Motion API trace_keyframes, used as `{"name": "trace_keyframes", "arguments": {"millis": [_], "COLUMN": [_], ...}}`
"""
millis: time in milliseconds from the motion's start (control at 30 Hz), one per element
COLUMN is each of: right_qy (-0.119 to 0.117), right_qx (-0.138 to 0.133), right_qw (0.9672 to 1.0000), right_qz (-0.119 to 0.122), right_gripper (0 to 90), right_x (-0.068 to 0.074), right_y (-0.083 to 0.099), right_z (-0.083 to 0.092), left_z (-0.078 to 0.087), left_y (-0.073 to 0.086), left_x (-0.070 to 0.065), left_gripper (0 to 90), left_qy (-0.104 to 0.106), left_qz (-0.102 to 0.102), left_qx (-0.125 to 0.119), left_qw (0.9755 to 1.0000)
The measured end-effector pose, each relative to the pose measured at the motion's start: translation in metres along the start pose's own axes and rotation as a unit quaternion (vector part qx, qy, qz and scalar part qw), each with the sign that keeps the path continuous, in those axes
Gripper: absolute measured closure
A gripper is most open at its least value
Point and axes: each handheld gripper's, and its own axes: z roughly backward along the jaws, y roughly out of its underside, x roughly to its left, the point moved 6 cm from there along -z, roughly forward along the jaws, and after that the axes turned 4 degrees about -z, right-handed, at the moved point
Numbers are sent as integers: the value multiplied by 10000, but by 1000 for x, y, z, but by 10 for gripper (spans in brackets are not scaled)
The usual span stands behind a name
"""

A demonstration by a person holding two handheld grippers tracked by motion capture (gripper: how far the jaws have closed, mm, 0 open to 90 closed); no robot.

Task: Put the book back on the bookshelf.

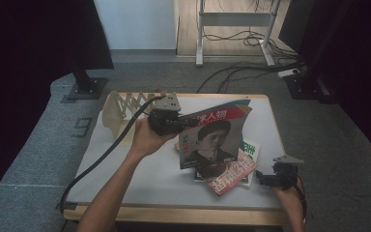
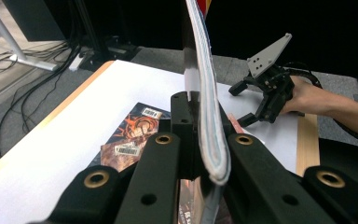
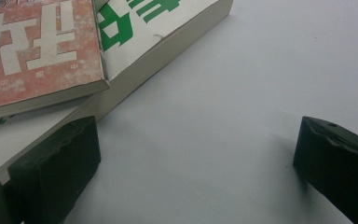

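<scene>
A magazine with a portrait on its cover is held upright over the middle of the white table. My left gripper is shut on its left edge. In the left gripper view the black jaws pinch the curved page block of the magazine. Under it lies a stack: a red book on a white-and-green book. My right gripper is low at the front right, open, just right of the stack. Its fingers straddle bare table beside the red book and the green-lettered book.
A pale wooden accordion rack stands at the table's back left. A book with barcodes lies flat under the magazine. Dark monitor stands flank the table on grey carpet, and cables run across the floor behind it.
</scene>
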Motion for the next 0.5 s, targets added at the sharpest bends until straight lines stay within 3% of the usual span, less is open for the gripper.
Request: {"name": "trace_keyframes", "arguments": {"millis": [200, 500], "right_qy": [6, 14], "right_qx": [0, -11], "right_qw": [10000, 10000], "right_qz": [10, 12], "right_gripper": [2, 3], "right_x": [0, 0], "right_y": [0, 0], "right_z": [0, 0], "left_z": [8, 29], "left_y": [-1, -1], "left_x": [2, 3], "left_gripper": [865, 866], "left_qy": [-109, 22], "left_qz": [65, 154], "left_qx": [67, -60], "left_qw": [9999, 9999]}}
